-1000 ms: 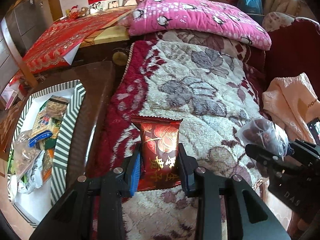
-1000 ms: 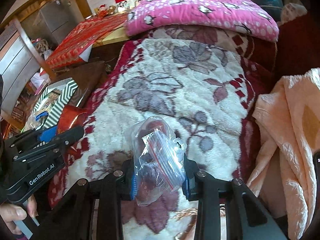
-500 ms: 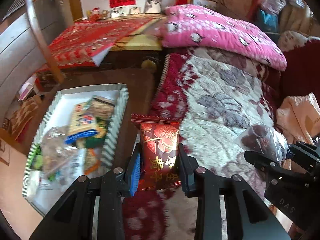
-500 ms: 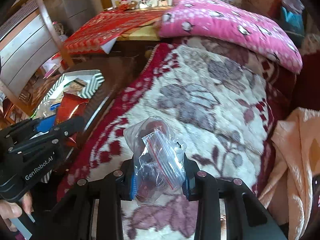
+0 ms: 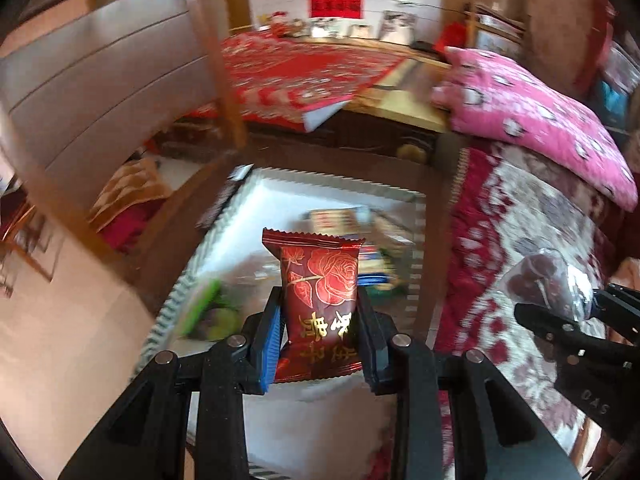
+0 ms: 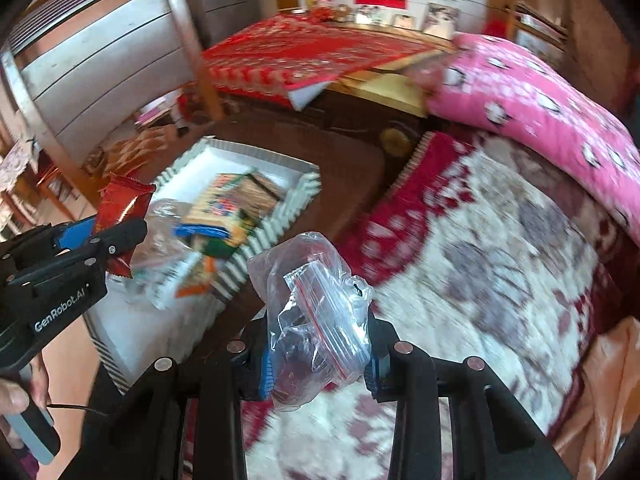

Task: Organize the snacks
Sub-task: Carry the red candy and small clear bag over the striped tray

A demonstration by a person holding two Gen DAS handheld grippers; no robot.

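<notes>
My left gripper [image 5: 320, 332] is shut on a dark red snack packet [image 5: 320, 292] with a gold rose print, held above the white tray with a striped rim [image 5: 240, 216]. The tray holds several snack packets [image 6: 228, 212]. My right gripper [image 6: 320, 356] is shut on a clear zip bag [image 6: 316, 312] with dark snacks inside, held above the edge between the brown table [image 6: 352, 172] and the floral blanket [image 6: 500, 260]. The left gripper [image 6: 116, 240] with its red packet [image 6: 120, 208] shows at the left of the right wrist view. The zip bag [image 5: 548, 280] shows at the right of the left wrist view.
A pink pillow [image 5: 532, 120] lies at the far end of the blanket. A red cloth [image 5: 300, 68] covers a table behind. A wooden chair [image 5: 100, 92] stands to the left of the tray. A peach cloth [image 6: 604, 392] lies at the right.
Both grippers have swung left, from over the blanket toward the tray. The left gripper with the red packet is now over the tray. The right gripper with the bag has followed.
</notes>
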